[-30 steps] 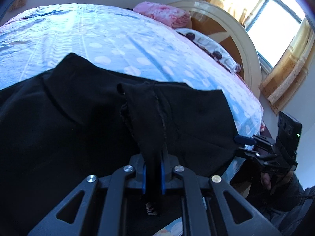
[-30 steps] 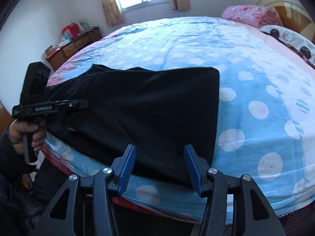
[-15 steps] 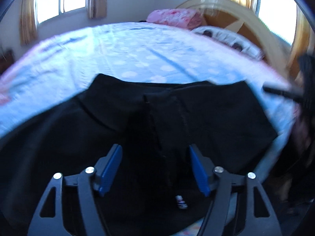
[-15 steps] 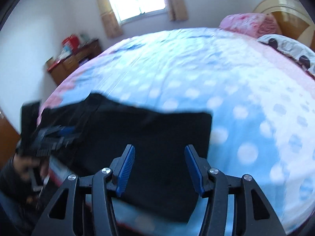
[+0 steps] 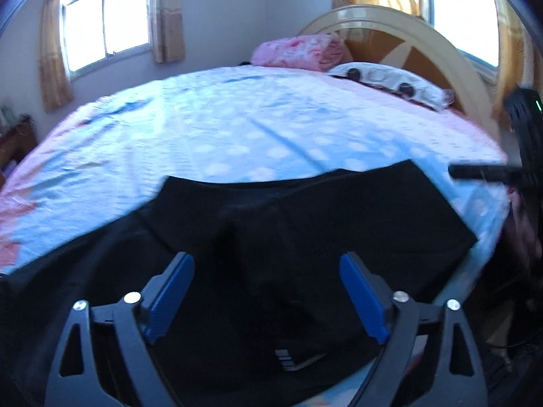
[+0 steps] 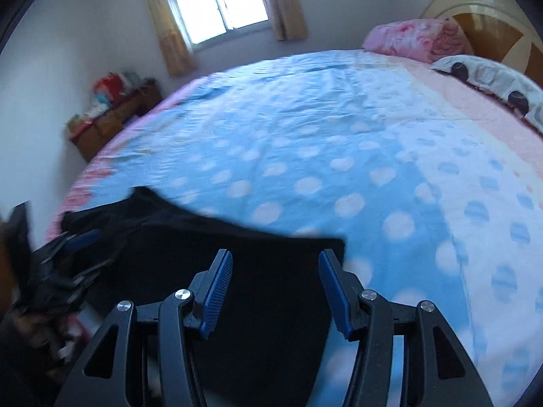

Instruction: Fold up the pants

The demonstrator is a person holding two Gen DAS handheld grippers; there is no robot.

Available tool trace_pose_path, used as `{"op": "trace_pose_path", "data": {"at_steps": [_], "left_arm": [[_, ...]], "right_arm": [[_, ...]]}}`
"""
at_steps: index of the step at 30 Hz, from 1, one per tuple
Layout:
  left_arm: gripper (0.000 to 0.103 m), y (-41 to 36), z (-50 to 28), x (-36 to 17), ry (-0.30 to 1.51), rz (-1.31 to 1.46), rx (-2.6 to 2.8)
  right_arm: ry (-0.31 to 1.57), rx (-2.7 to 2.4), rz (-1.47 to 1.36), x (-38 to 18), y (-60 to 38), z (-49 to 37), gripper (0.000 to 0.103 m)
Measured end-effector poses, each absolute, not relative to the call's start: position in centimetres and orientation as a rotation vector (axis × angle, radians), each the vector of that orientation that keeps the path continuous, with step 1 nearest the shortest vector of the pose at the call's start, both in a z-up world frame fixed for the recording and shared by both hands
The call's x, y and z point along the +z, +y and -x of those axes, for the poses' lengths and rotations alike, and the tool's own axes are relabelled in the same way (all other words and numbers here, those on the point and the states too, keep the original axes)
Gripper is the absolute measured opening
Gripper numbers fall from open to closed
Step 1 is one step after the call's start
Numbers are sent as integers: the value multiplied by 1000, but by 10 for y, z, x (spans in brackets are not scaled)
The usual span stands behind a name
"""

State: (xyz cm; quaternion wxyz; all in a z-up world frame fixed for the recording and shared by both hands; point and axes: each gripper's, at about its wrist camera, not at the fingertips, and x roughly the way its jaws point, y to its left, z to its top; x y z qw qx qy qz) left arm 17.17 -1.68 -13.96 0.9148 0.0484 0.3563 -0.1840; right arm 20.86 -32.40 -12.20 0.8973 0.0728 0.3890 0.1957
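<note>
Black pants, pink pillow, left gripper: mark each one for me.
black pants (image 5: 356, 210), left wrist view, flat upper panel.
pink pillow (image 6: 412, 37), right wrist view, middle of its top.
left gripper (image 5: 266, 296), left wrist view, midway between its open fingertips.

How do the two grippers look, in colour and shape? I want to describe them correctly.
Both look alike. The left gripper and the right gripper have black frames with triangular cut-outs and round silver screws. Each finger ends in a long blue pad, which looks ribbed on the right gripper. No cables or sleeves are visible.
</note>
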Motion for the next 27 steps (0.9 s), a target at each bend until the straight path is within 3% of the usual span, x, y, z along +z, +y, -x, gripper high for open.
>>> {"op": "trace_pose_path", "data": {"at_steps": [5, 8, 19, 27], "left_arm": [[92, -42, -180, -179, 837, -141, -414], [93, -47, -174, -182, 811, -182, -404], [95, 41, -158, -150, 719, -86, -188], [97, 110, -155, -163, 741, -41, -12]], "right_arm": [[925, 446, -157, -156, -318, -164, 55], [980, 419, -119, -183, -315, -162, 55], [898, 614, -216, -96, -269, -221, 55], [991, 734, -280, -107, -135, -328, 55]]}}
